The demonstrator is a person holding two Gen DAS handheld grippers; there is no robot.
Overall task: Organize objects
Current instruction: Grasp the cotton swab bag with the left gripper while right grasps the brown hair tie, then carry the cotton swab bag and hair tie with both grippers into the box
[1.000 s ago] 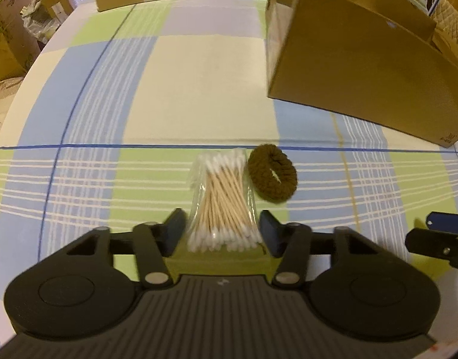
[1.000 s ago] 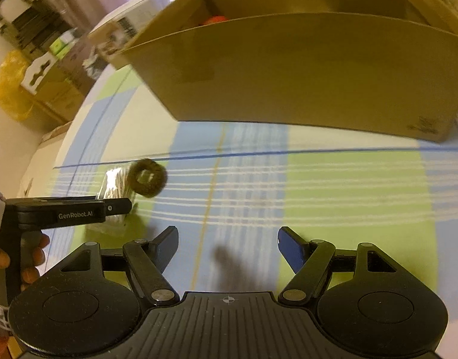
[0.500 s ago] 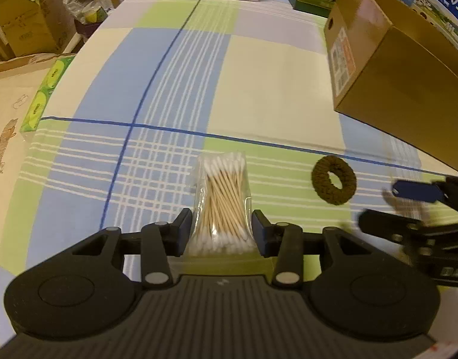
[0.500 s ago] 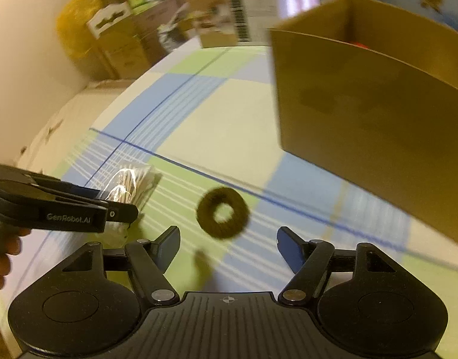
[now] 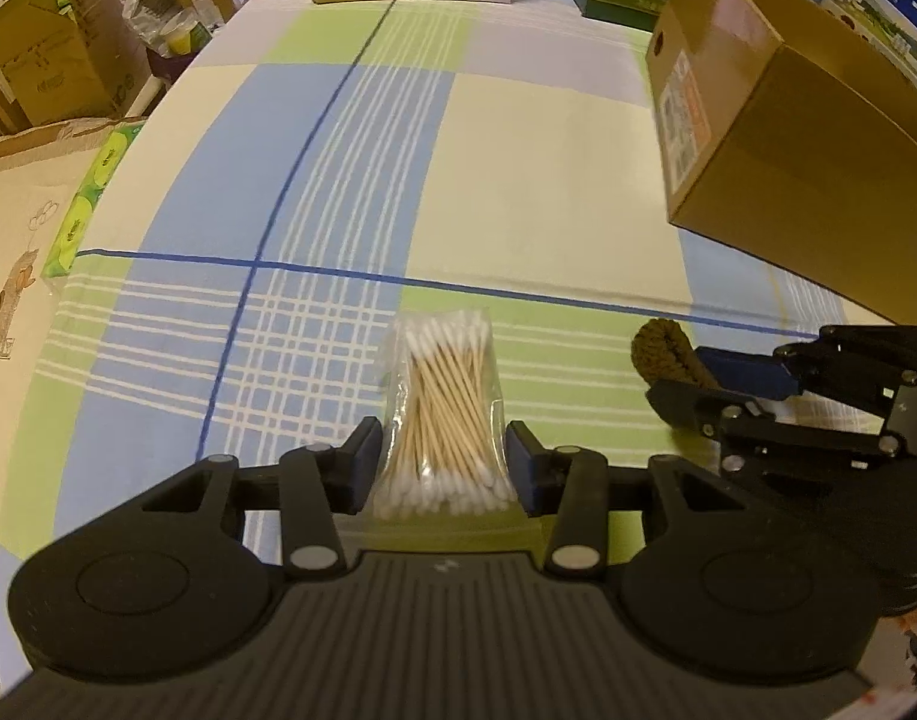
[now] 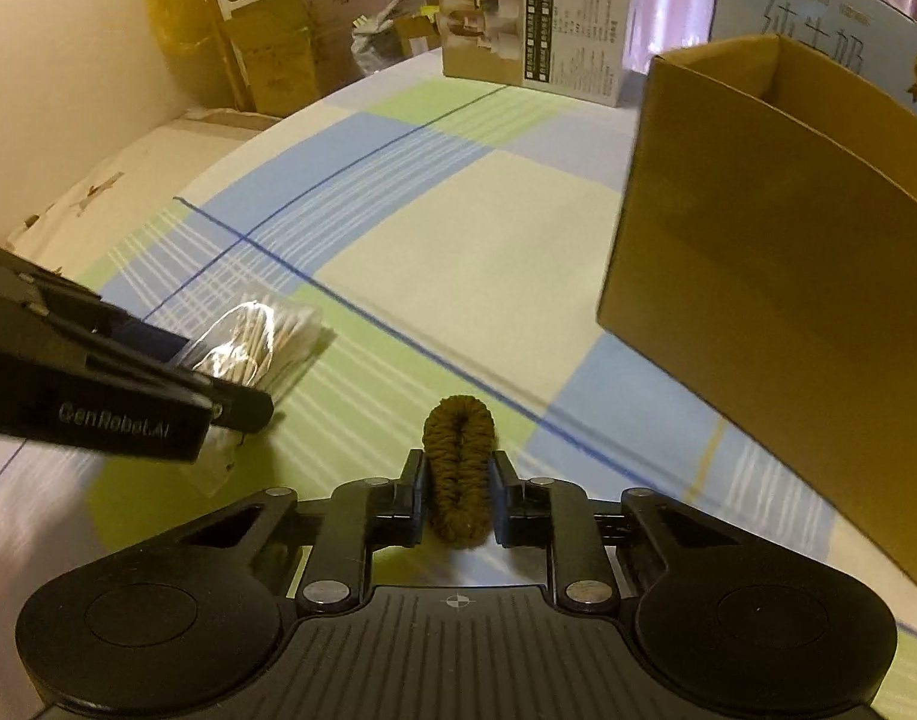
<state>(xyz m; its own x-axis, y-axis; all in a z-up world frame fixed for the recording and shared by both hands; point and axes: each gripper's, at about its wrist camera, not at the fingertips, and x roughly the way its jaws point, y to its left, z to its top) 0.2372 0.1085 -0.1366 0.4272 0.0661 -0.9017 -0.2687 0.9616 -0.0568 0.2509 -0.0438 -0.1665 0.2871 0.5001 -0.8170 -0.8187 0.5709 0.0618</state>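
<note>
The right hand-held gripper (image 6: 458,495) is closing its jaws, pads squeezing the brown hair tie (image 6: 459,468) flat. The left hand-held gripper (image 5: 443,459) clasps a bag of cotton swabs (image 5: 441,405) on the checked cloth (image 5: 518,180). An open cardboard box (image 6: 758,276) stands beyond; stacked cartons (image 5: 32,54) crowd the room's edge.

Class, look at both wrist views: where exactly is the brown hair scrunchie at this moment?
The brown hair scrunchie sits squashed in the closing right gripper, on the plaid cloth, right of the cotton swab packet.
</note>
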